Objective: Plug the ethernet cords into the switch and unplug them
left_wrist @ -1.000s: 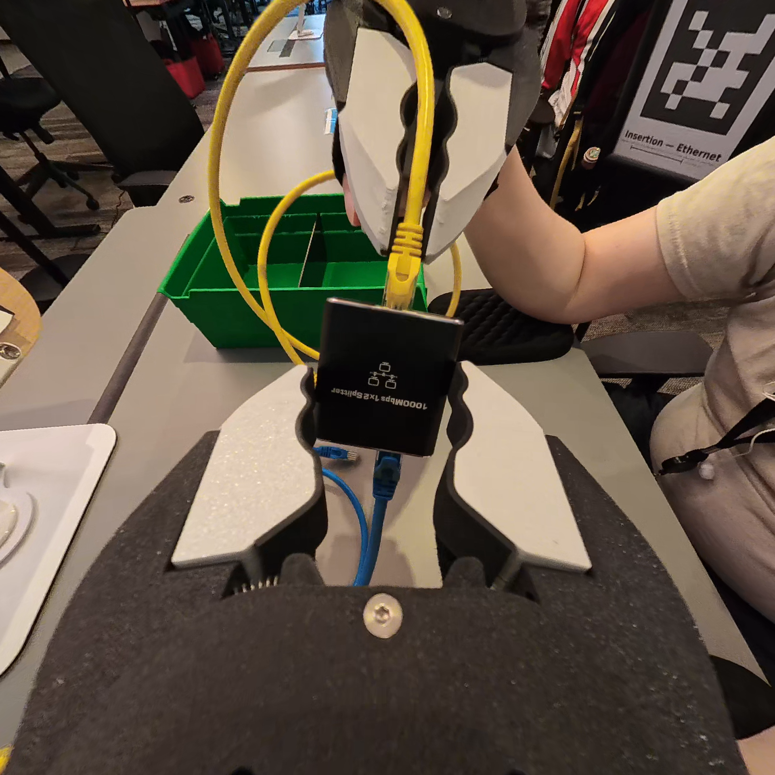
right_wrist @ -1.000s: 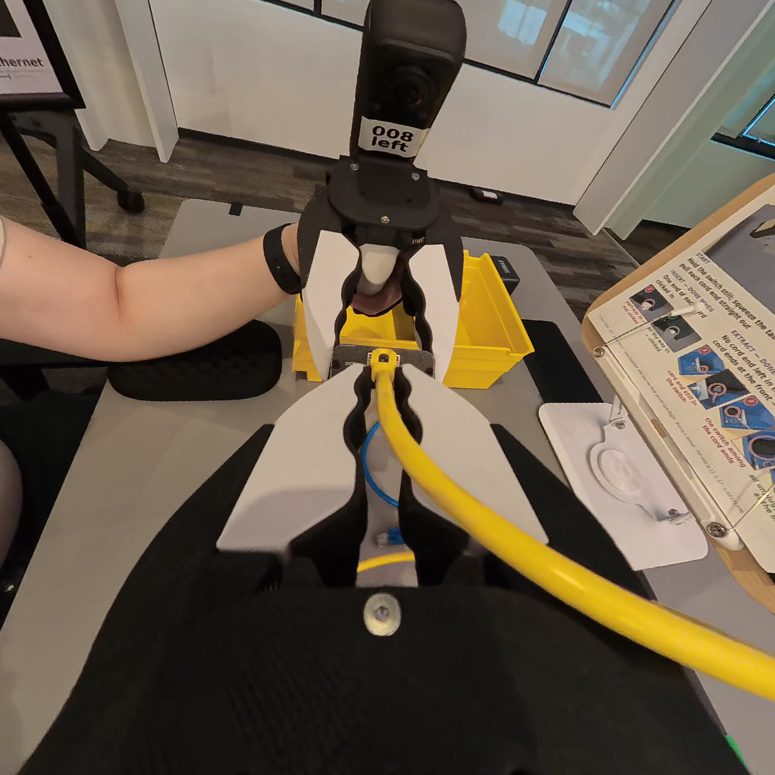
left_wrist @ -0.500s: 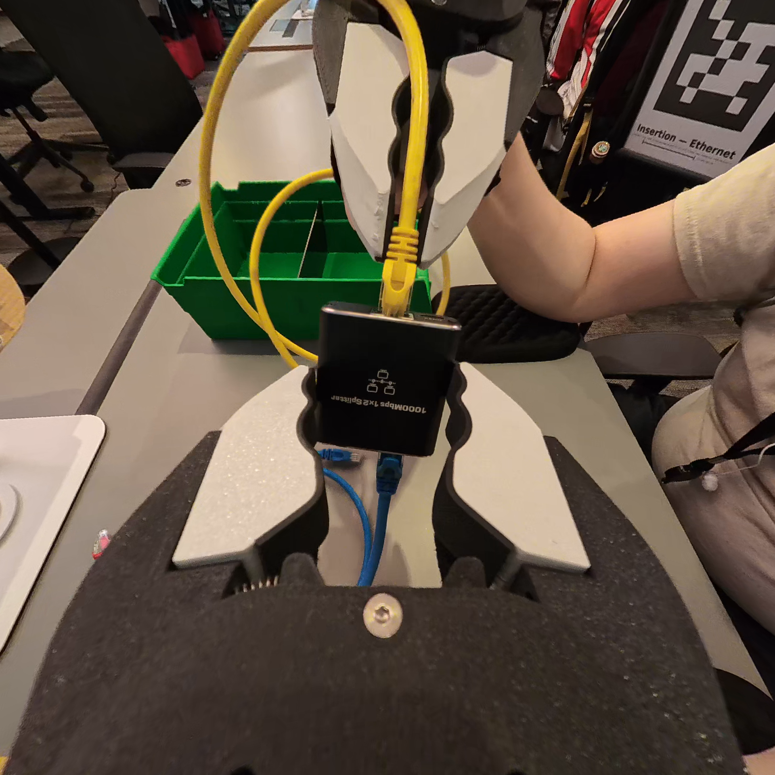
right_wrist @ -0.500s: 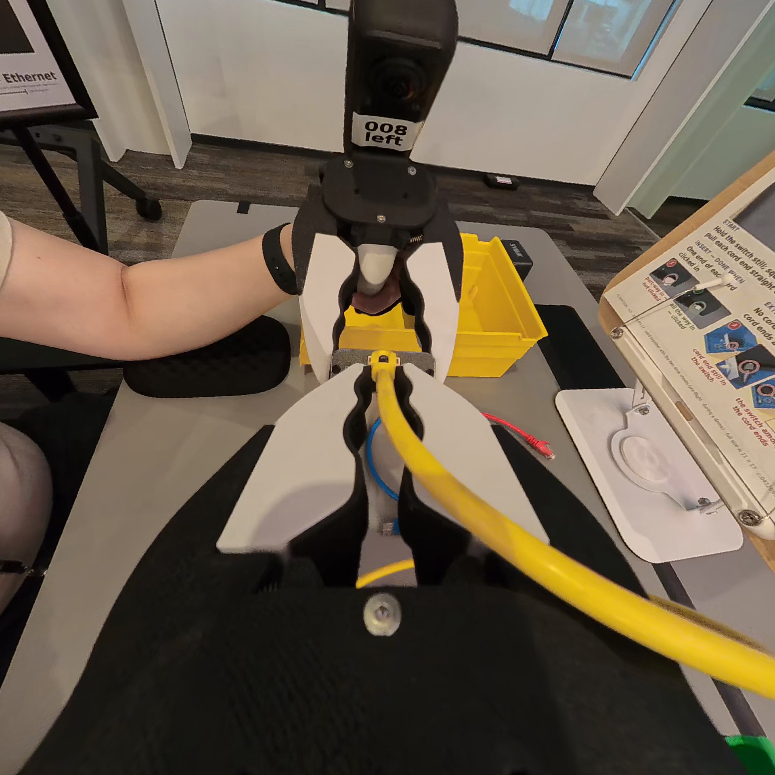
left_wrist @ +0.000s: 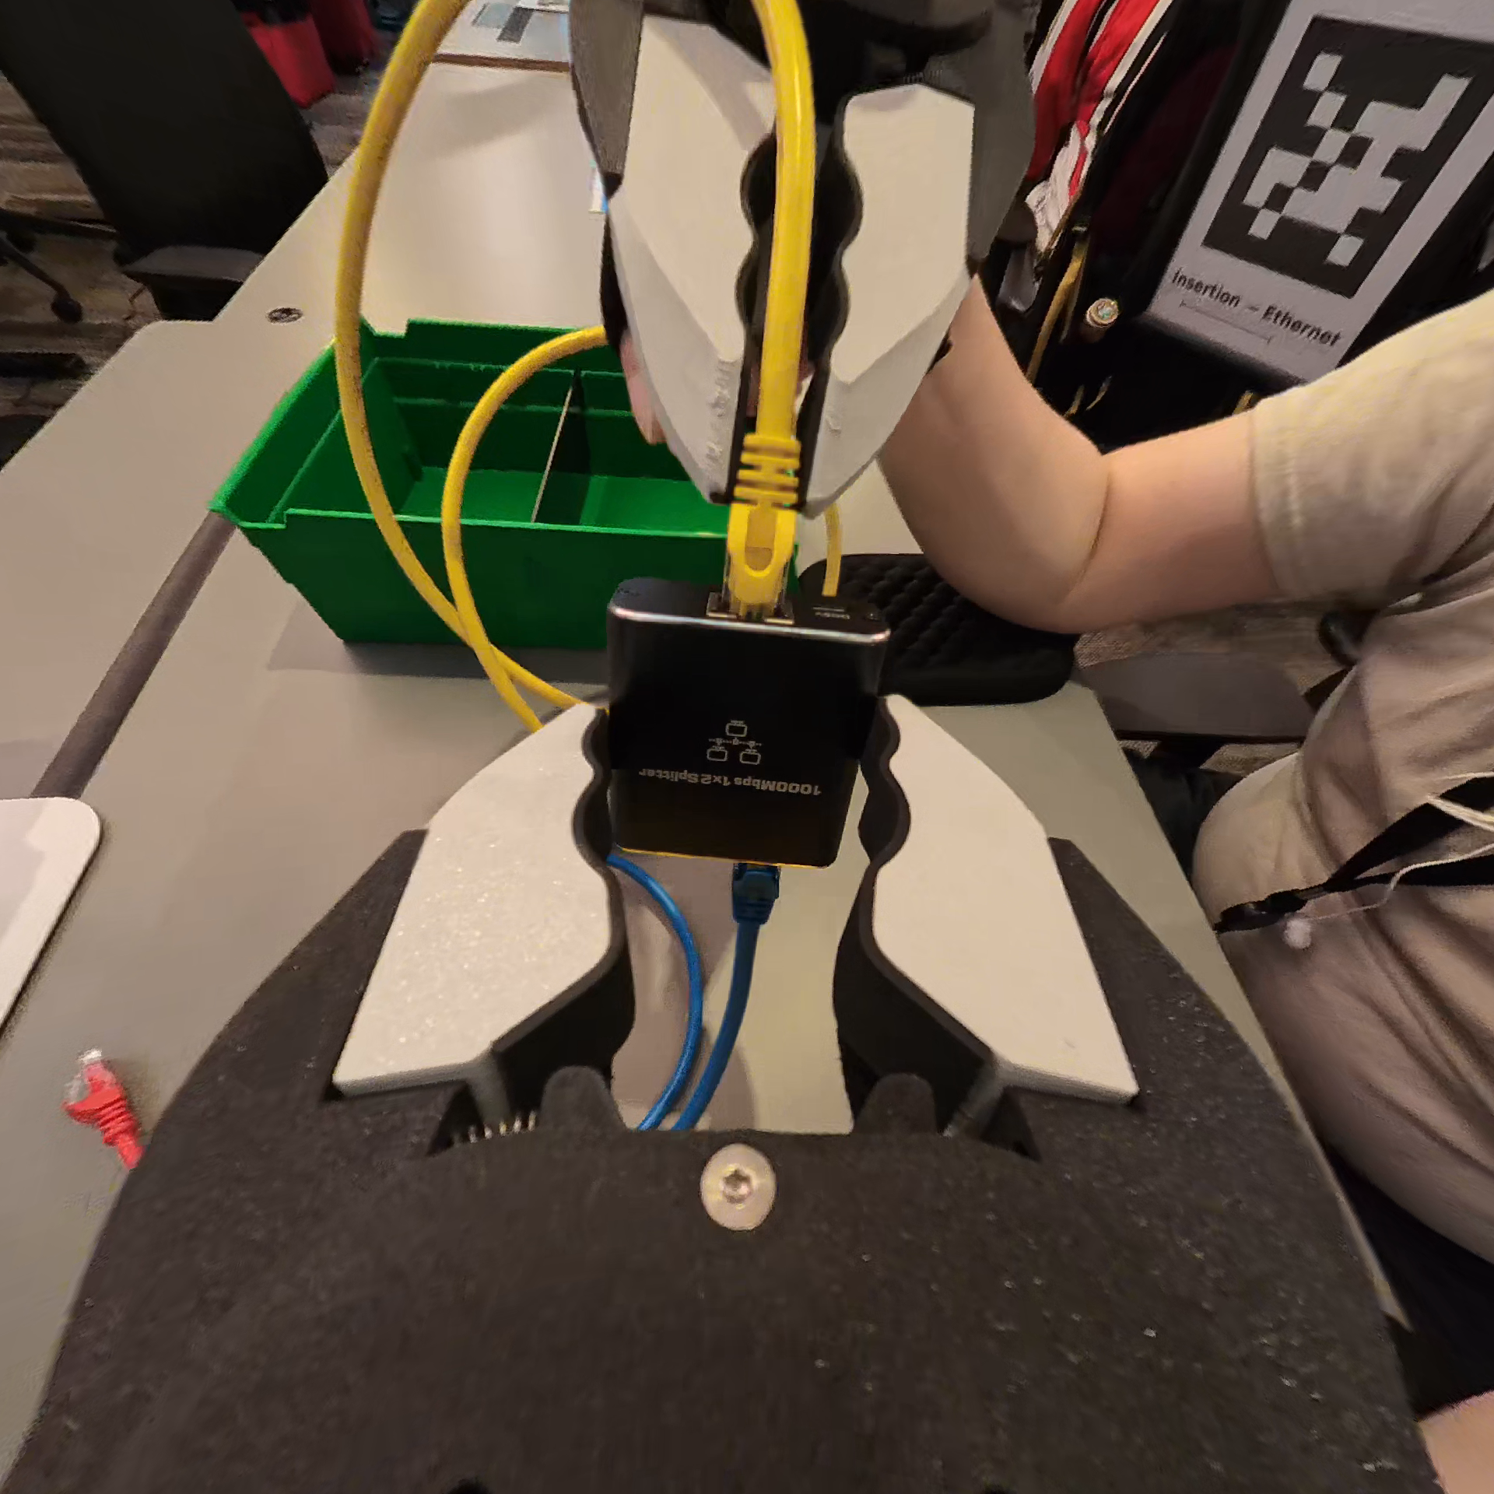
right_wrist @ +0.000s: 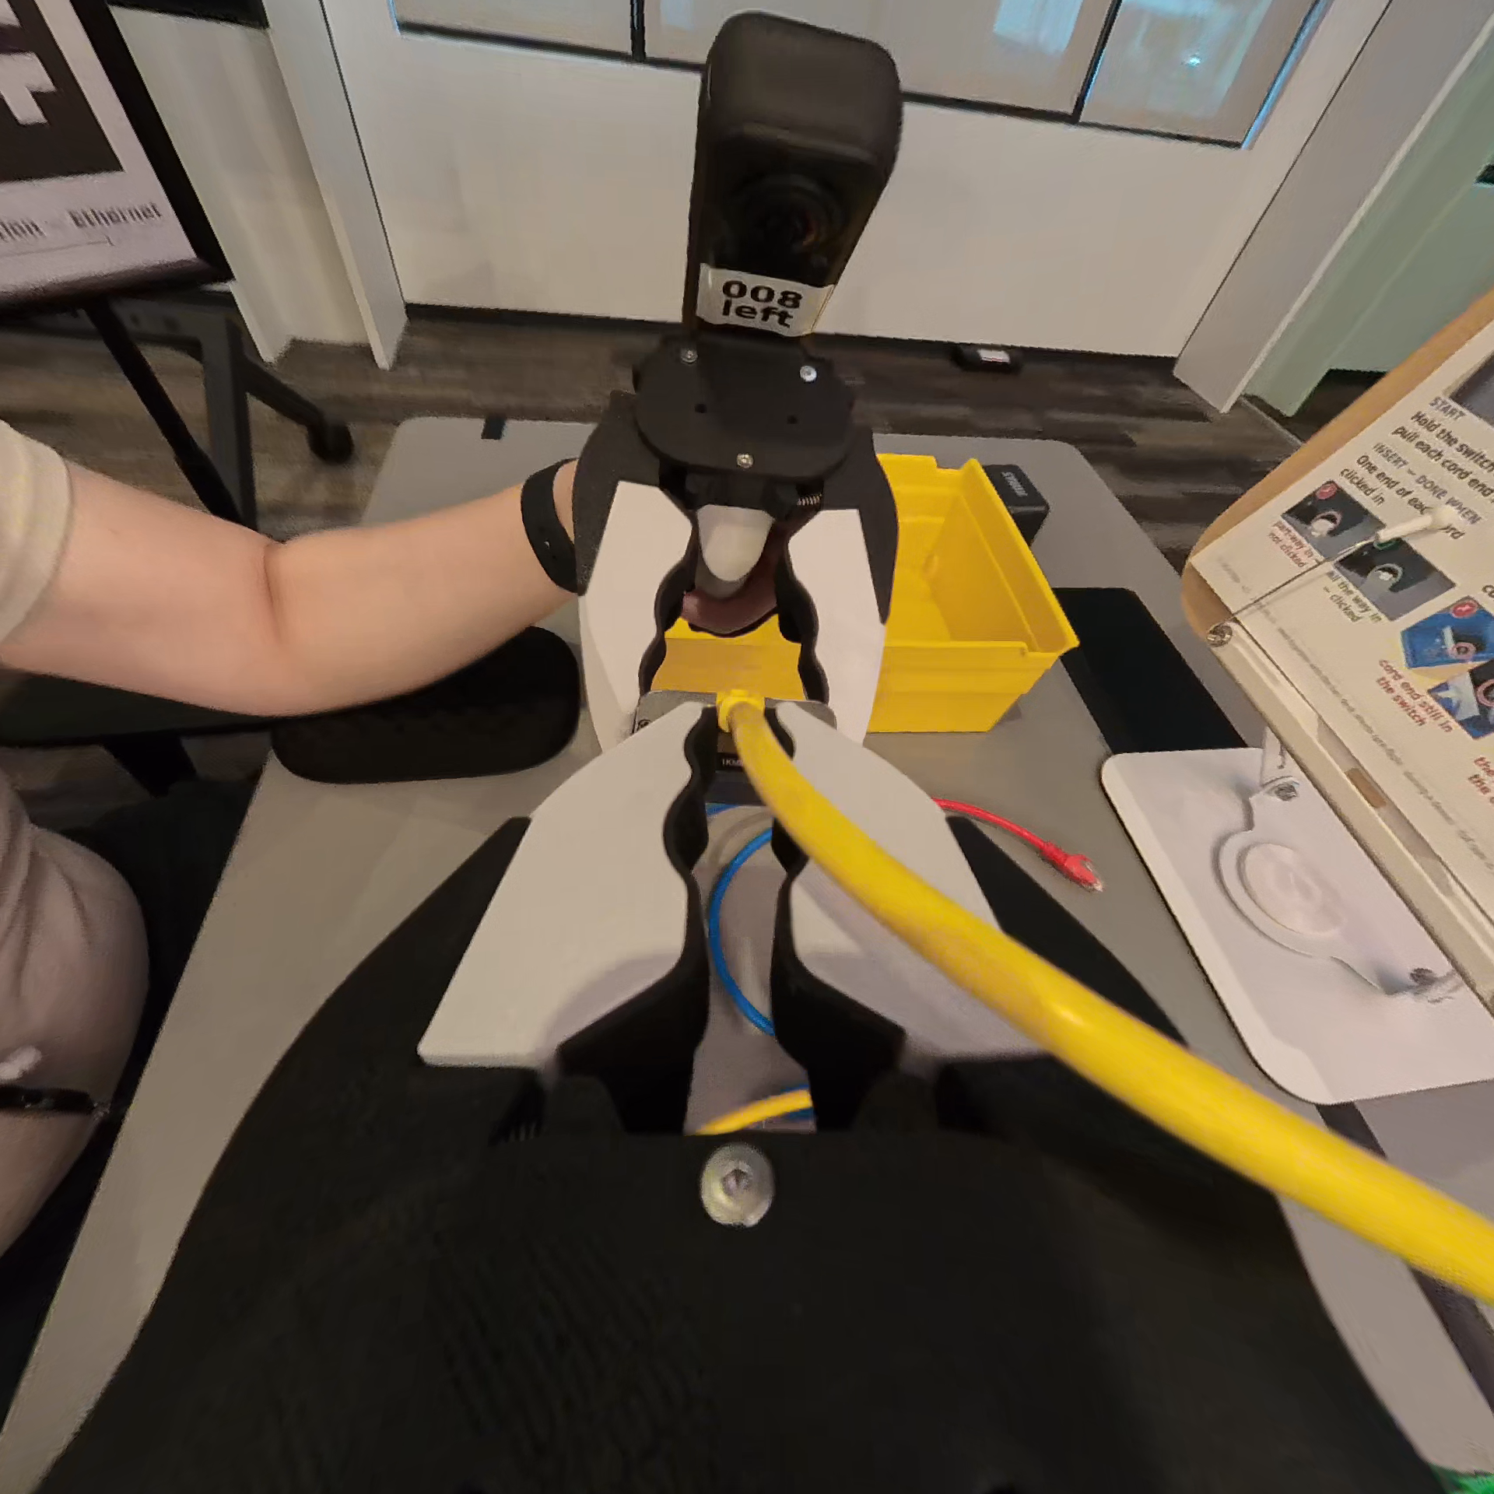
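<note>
Two bins (left_wrist: 517, 558) (right_wrist: 970, 647) (green, yellow) sit on the table (left_wrist: 202, 728).

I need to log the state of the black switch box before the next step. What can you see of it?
The switch is a small black box with rounded edges, smooth like metal or plastic, with pale markings on top. The left gripper clamps its sides, holding it above the table. The yellow cord, held by the right gripper, enters its far end; a blue cord is plugged into the near end.

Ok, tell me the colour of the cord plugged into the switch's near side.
Blue; the left wrist view shows it best.
</note>
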